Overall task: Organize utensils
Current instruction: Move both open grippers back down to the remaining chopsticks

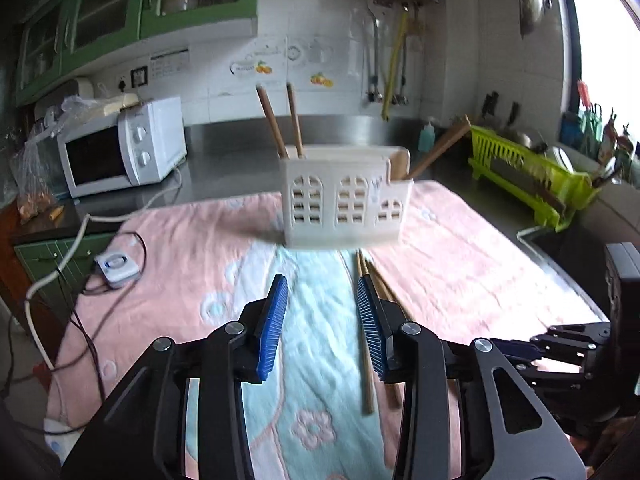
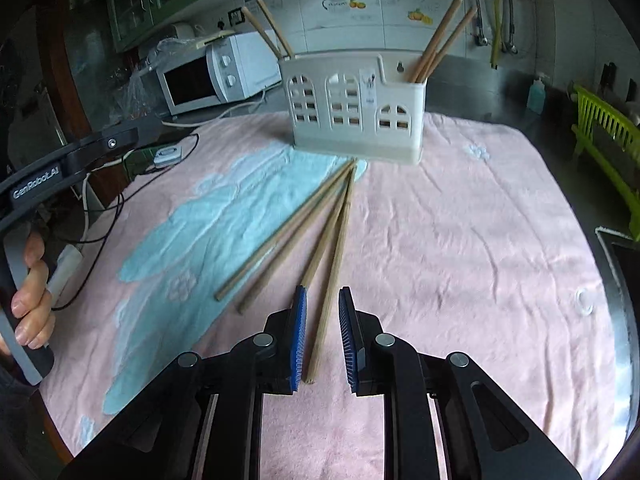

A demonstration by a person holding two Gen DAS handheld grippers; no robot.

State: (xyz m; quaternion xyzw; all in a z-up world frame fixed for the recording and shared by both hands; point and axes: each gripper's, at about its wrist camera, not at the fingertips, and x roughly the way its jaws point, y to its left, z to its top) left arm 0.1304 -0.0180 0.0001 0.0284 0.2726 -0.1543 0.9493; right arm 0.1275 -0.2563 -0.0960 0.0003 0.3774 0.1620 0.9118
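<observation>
The blue ribbed fingers [image 2: 301, 336] of the right gripper [image 2: 322, 336] are held slightly apart astride one slender round wooden chopstick [image 2: 332, 264], not pressed on it. The left gripper [image 1: 322, 320] is seen parted and empty. Four such chopsticks are laid on the pink terry towel [image 2: 460, 240] covering the surface, long axes fanned toward the white perforated plastic house-shaped holder [image 2: 352, 108], where four more are stood tilted.

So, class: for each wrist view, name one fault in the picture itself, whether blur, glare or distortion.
Left wrist view: motion blur smears the white holder; the window at the right edge is blown out. Right wrist view: sharper, but fisheye bends the blanket's far edge, corners dark.
</observation>
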